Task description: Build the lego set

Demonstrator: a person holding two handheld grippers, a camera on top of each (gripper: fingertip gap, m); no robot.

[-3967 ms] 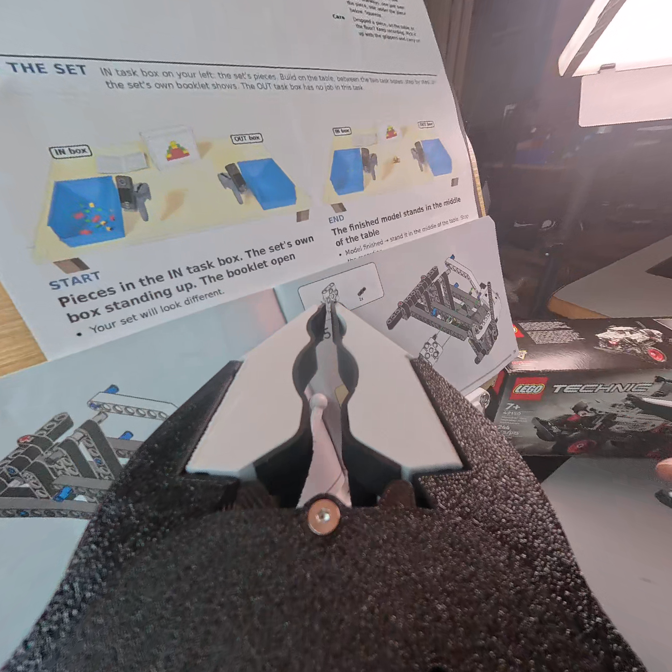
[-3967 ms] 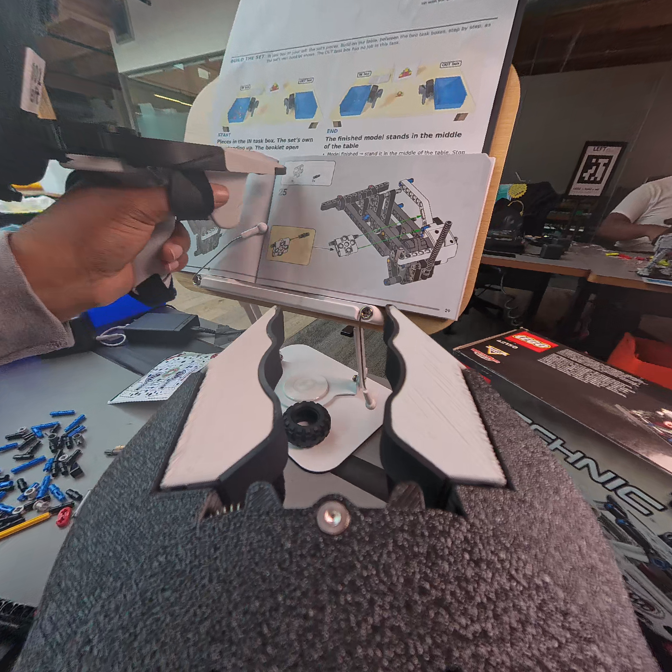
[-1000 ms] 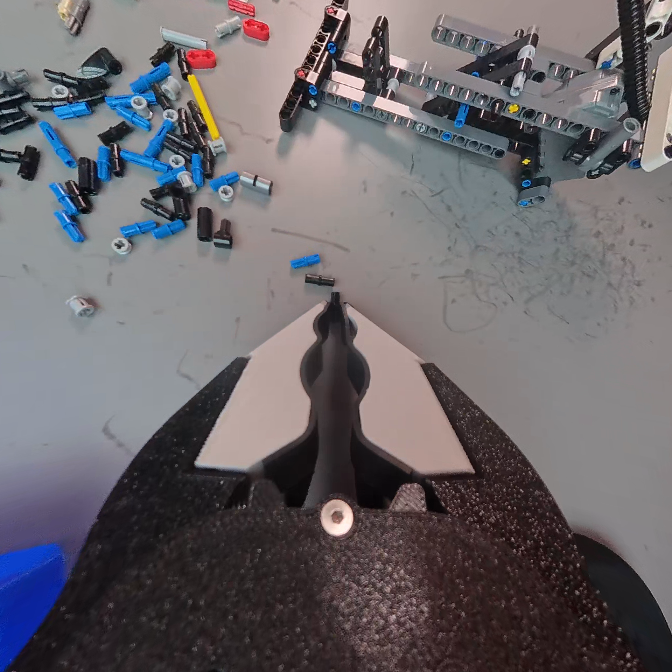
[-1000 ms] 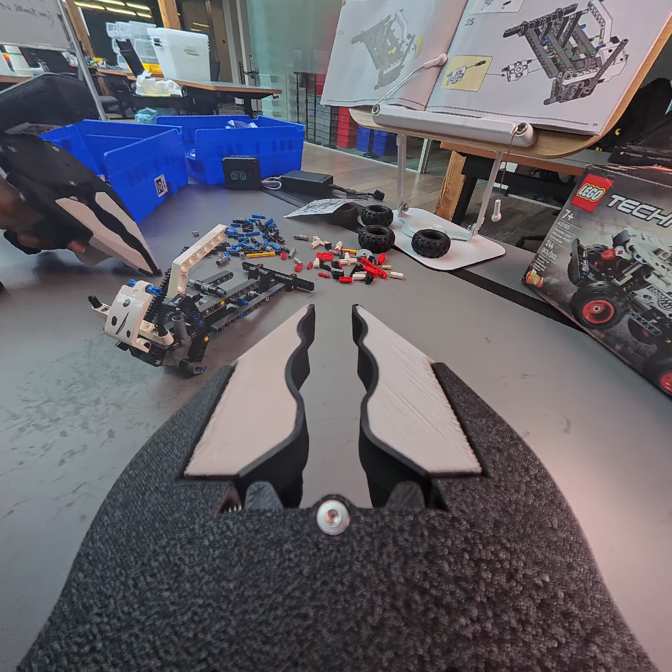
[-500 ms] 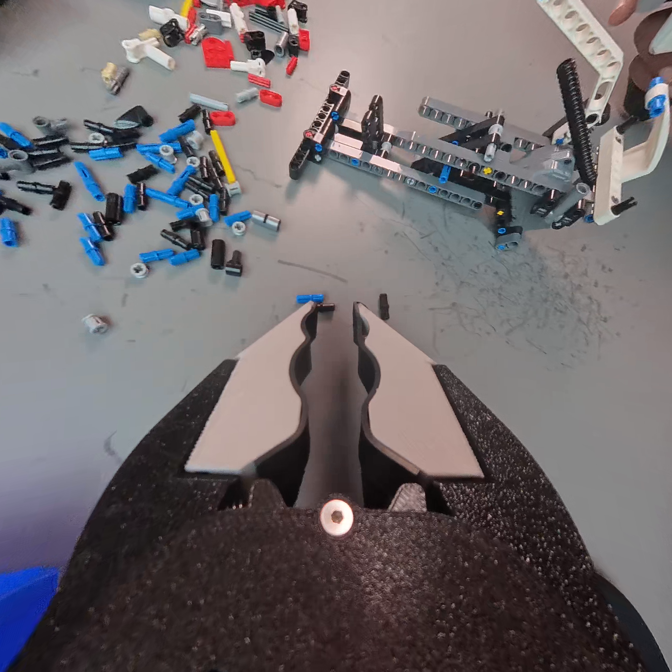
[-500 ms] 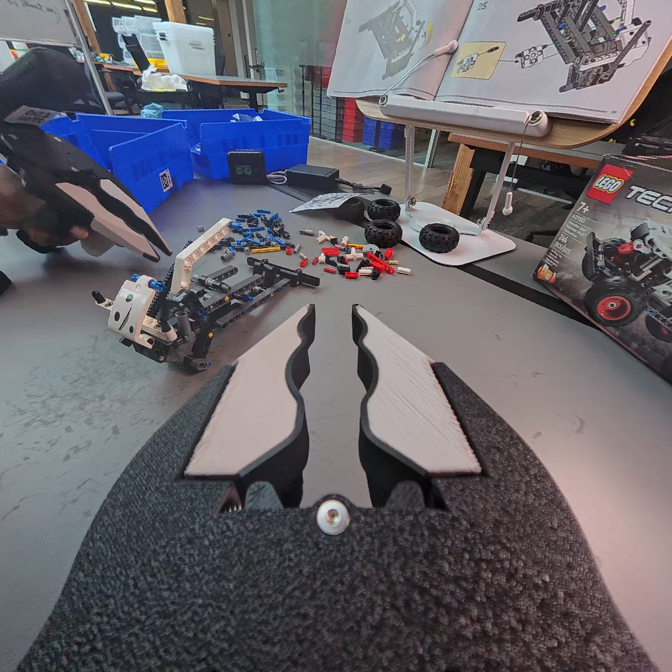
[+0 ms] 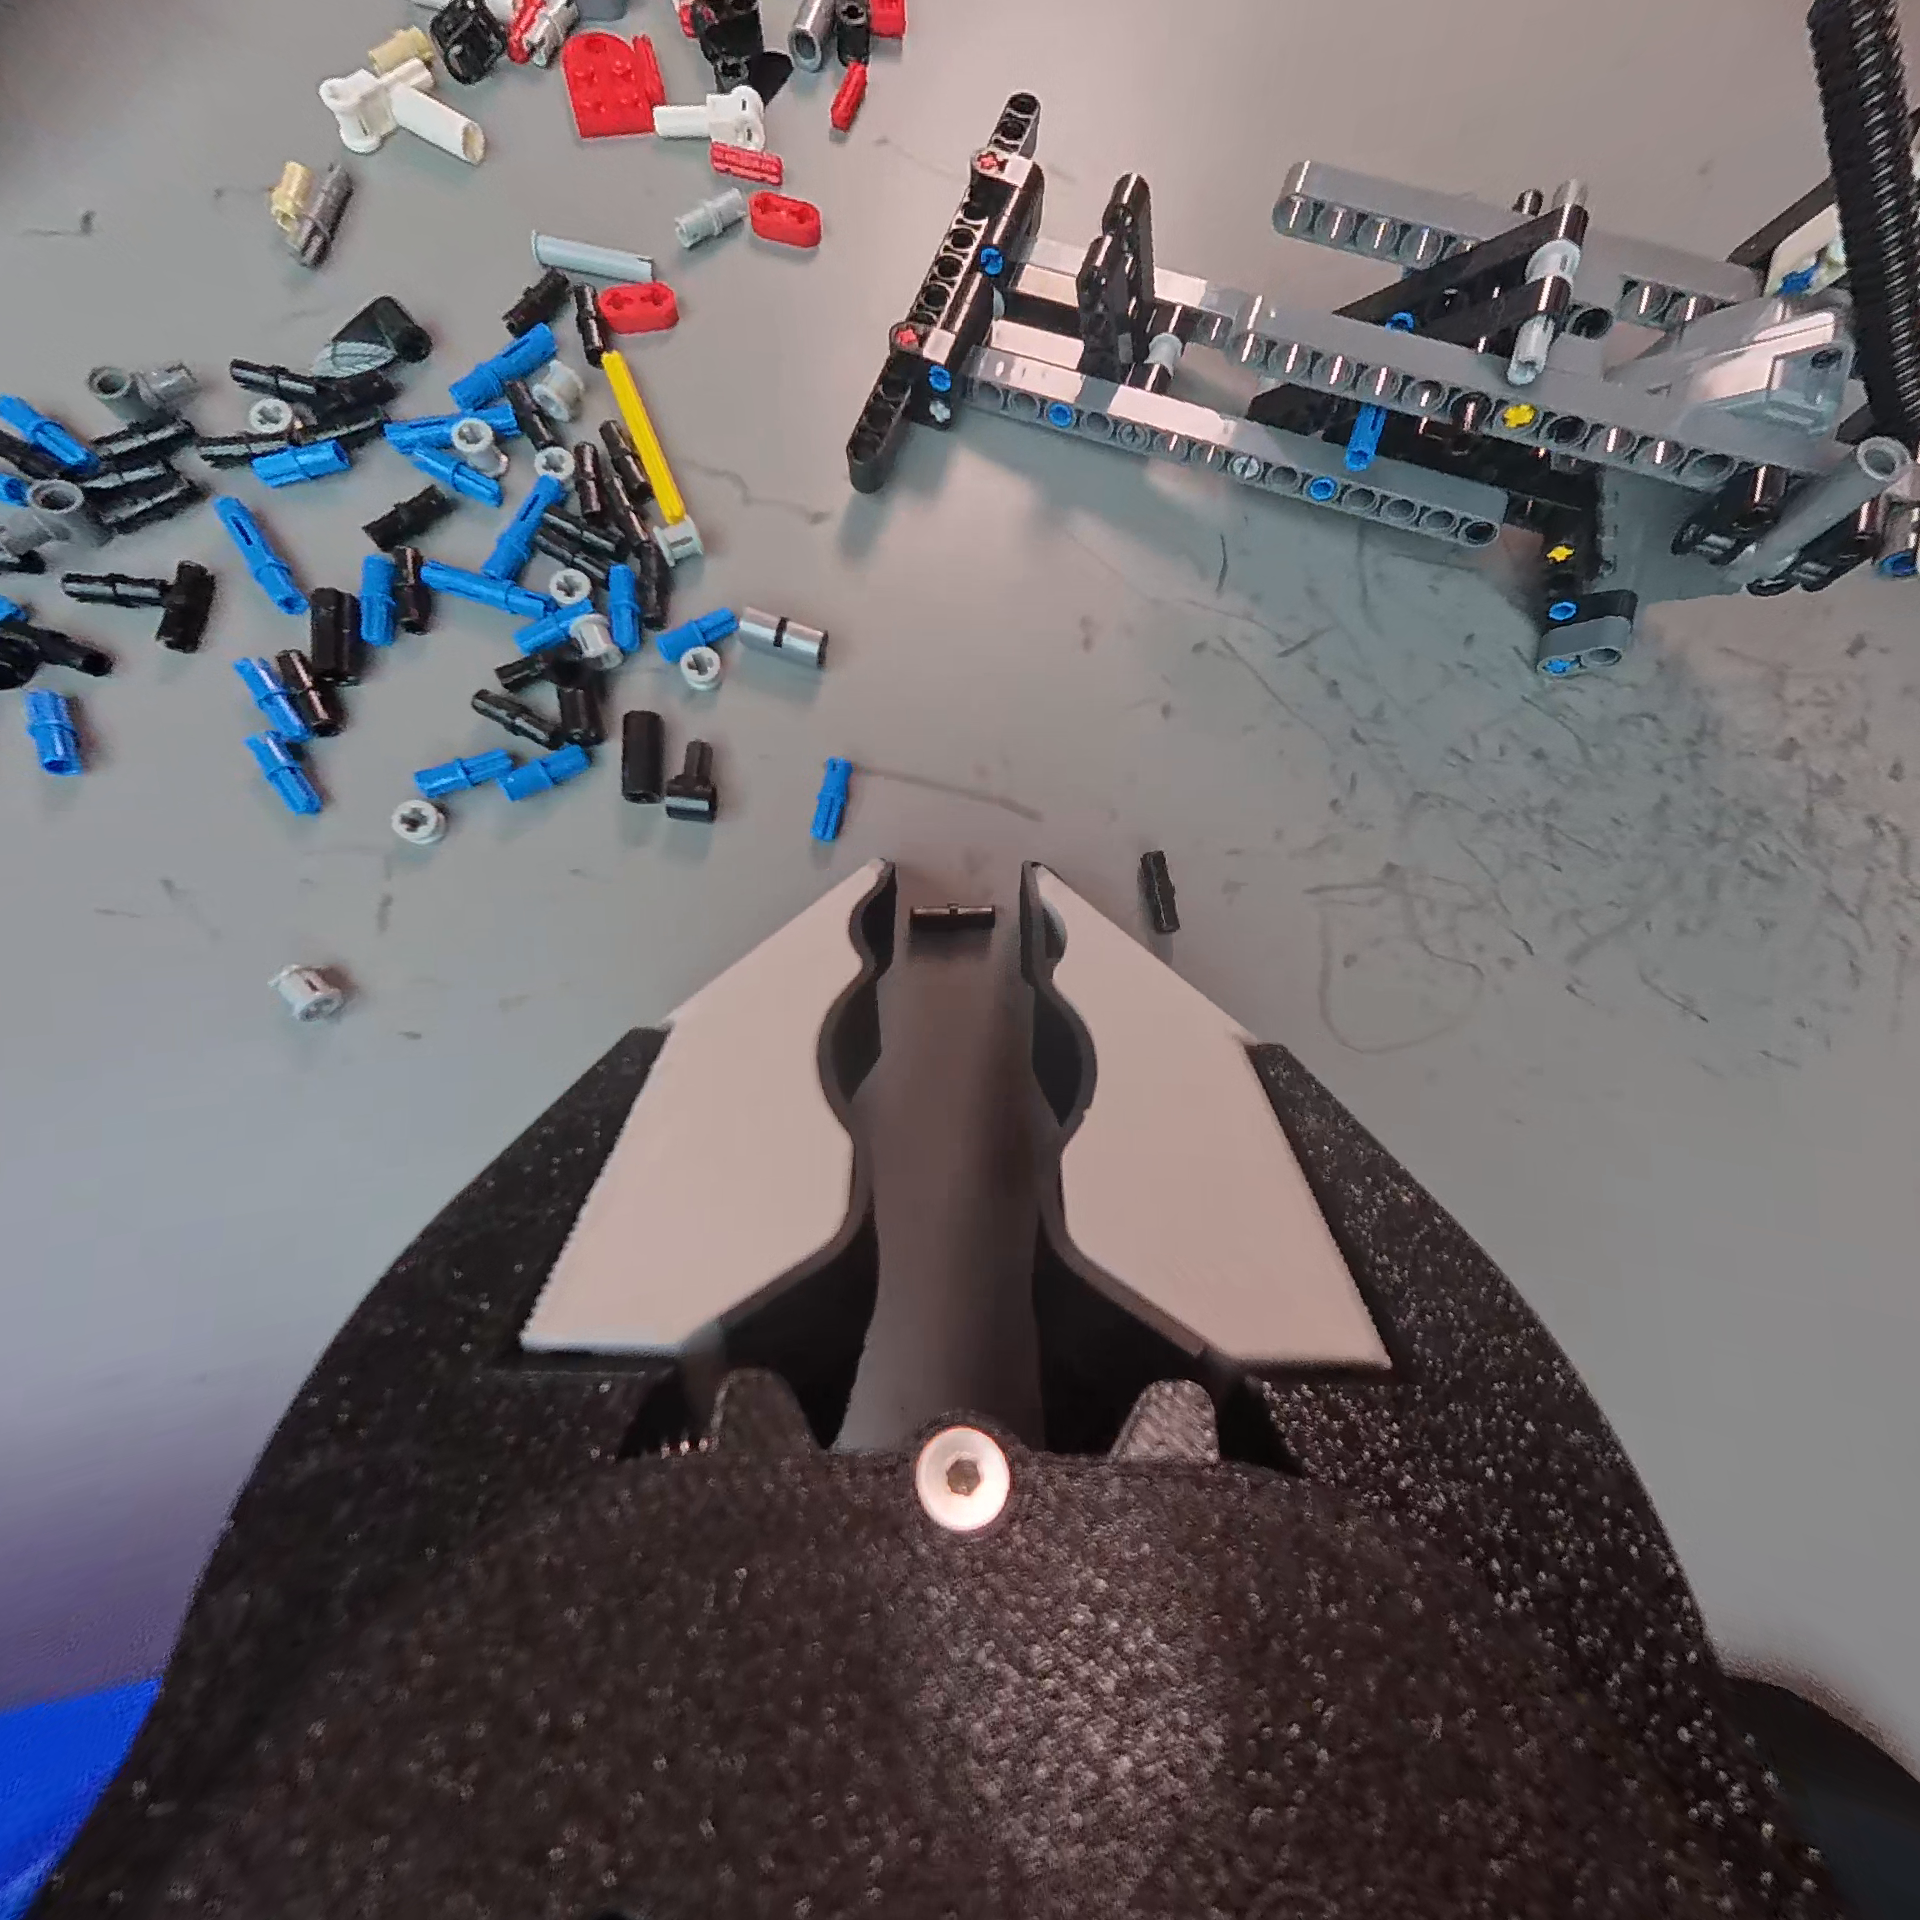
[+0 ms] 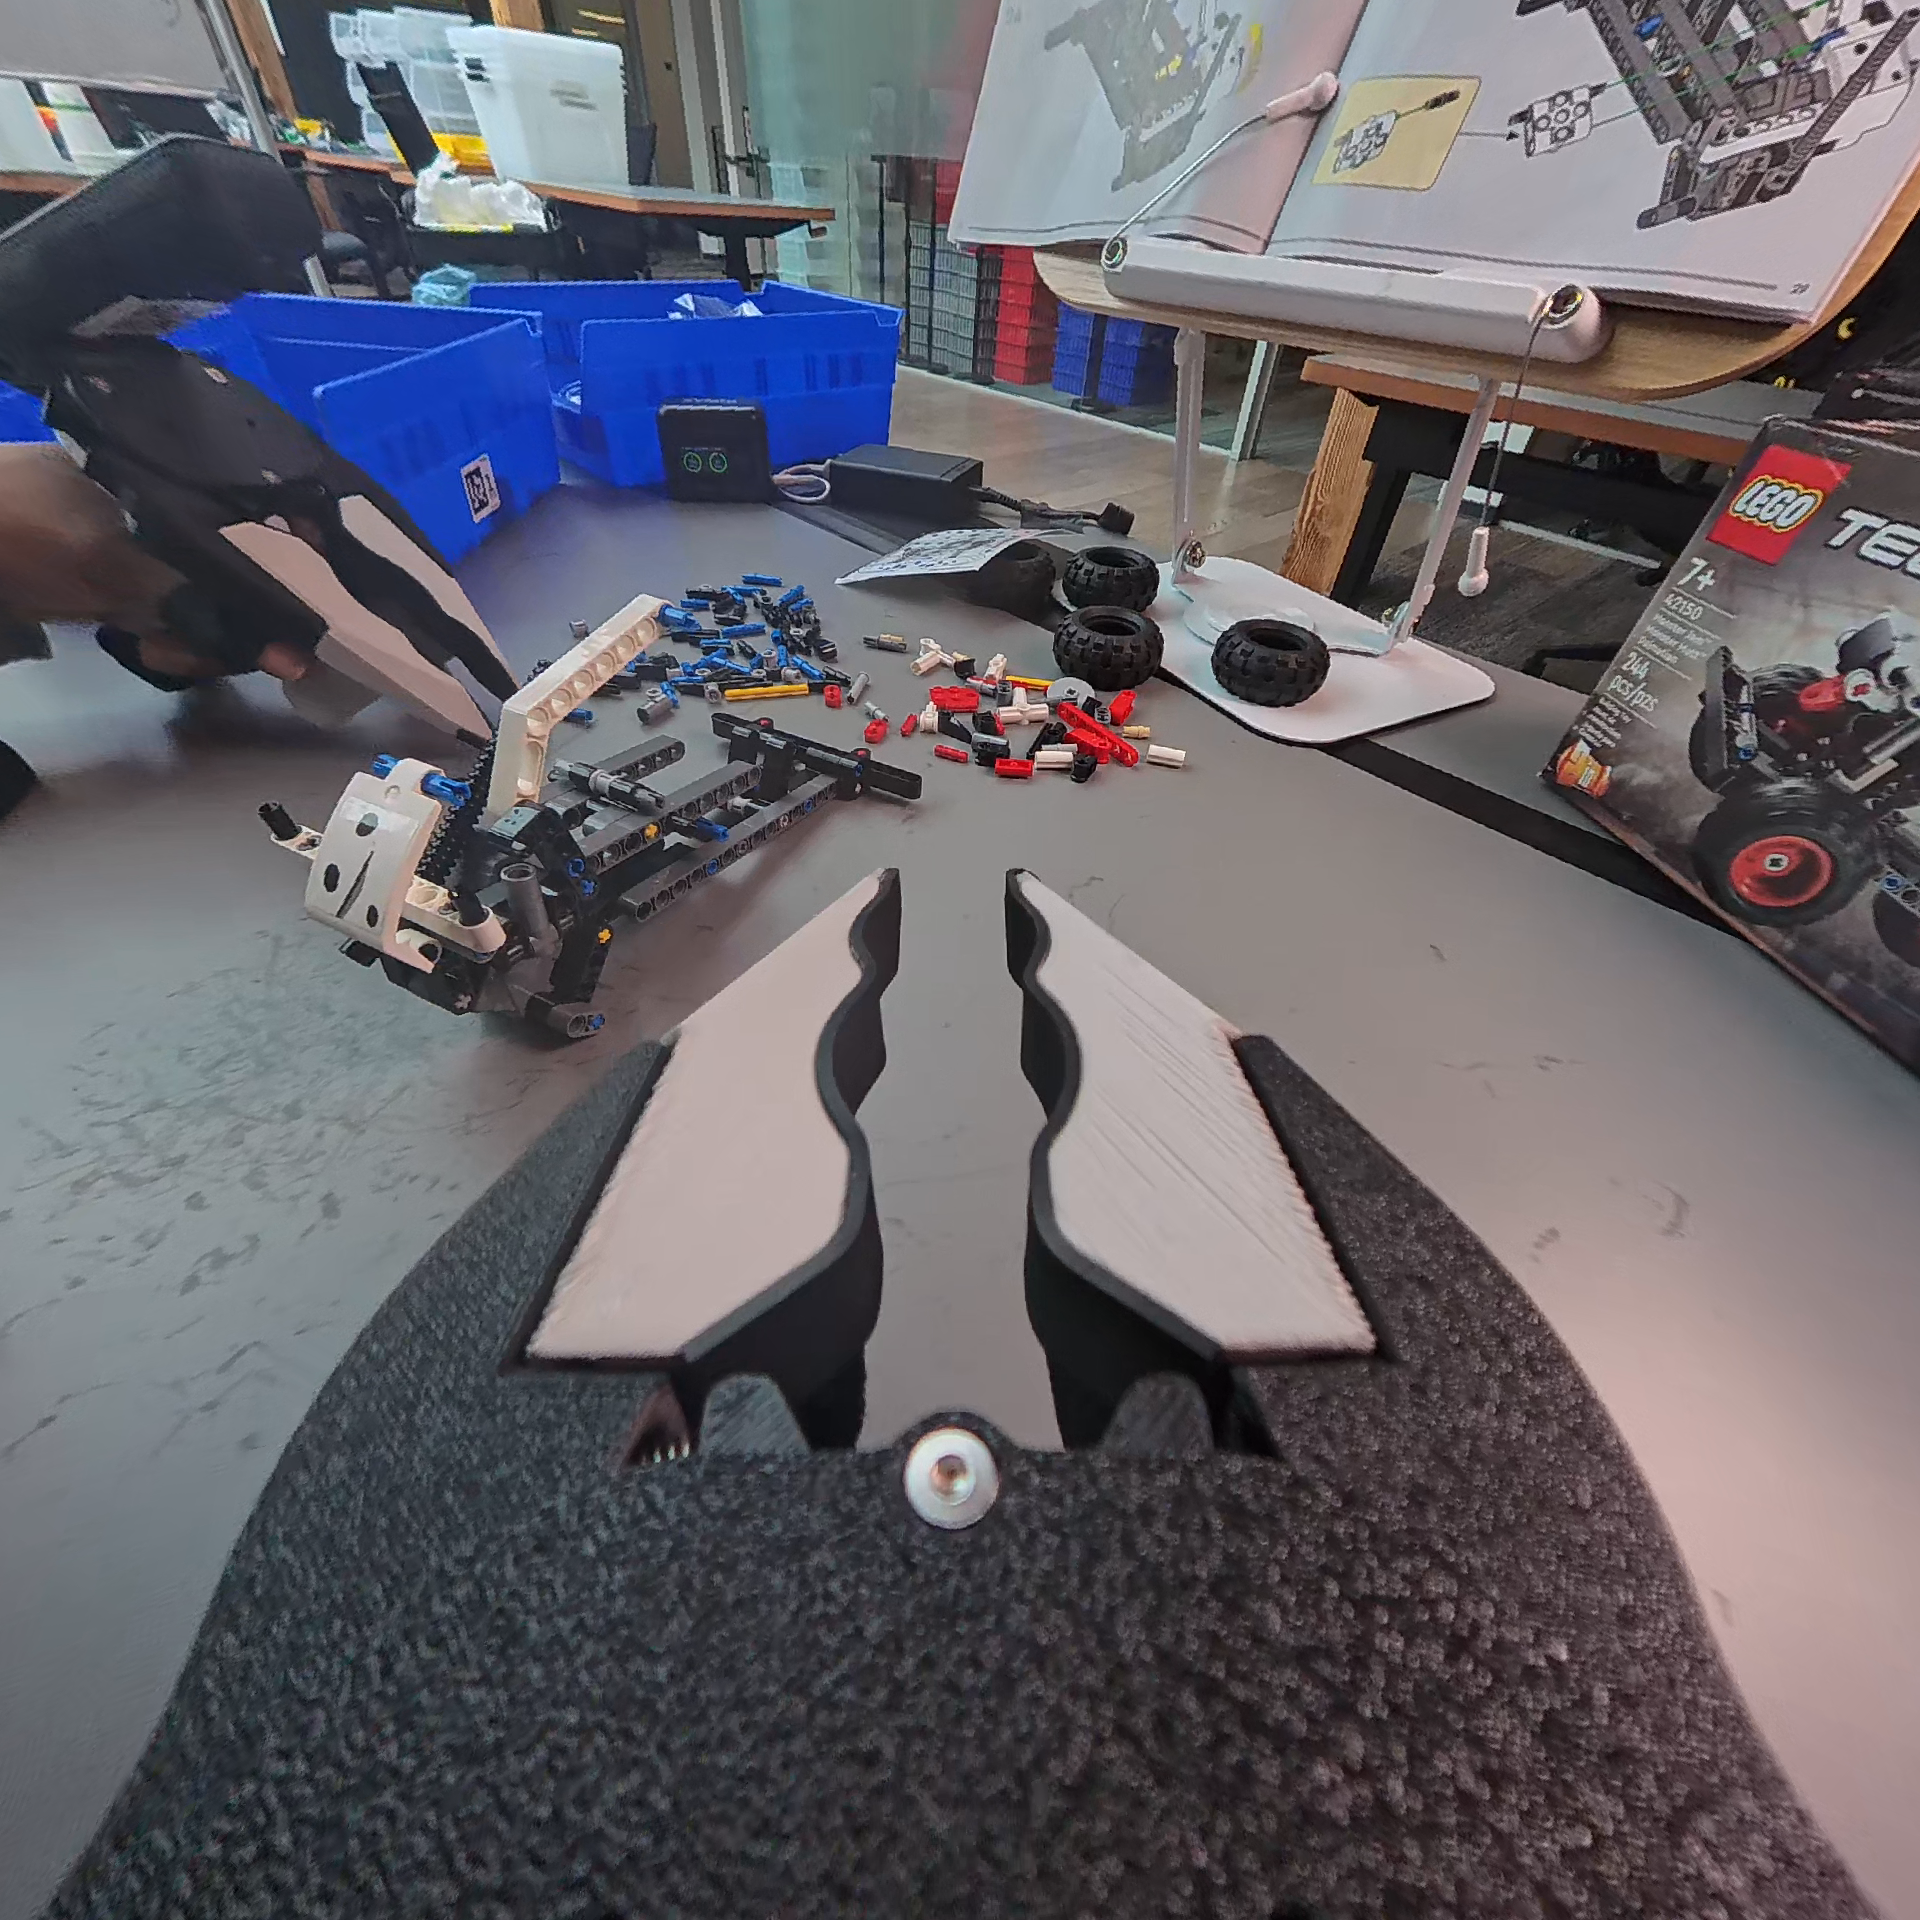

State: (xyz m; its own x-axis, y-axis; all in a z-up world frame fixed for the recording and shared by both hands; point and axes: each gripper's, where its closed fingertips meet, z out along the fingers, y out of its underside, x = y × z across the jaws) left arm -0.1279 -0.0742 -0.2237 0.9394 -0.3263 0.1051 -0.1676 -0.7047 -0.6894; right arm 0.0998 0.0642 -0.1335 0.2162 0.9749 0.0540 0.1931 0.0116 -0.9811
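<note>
The left gripper points down at the grey table, its jaws apart. A black pin lies crosswise on the table between the fingertips; whether they touch it is unclear. A second black pin lies just right of the right fingertip, and a blue pin up-left. Loose parts spread at upper left; the half-built frame sits upper right.
</note>
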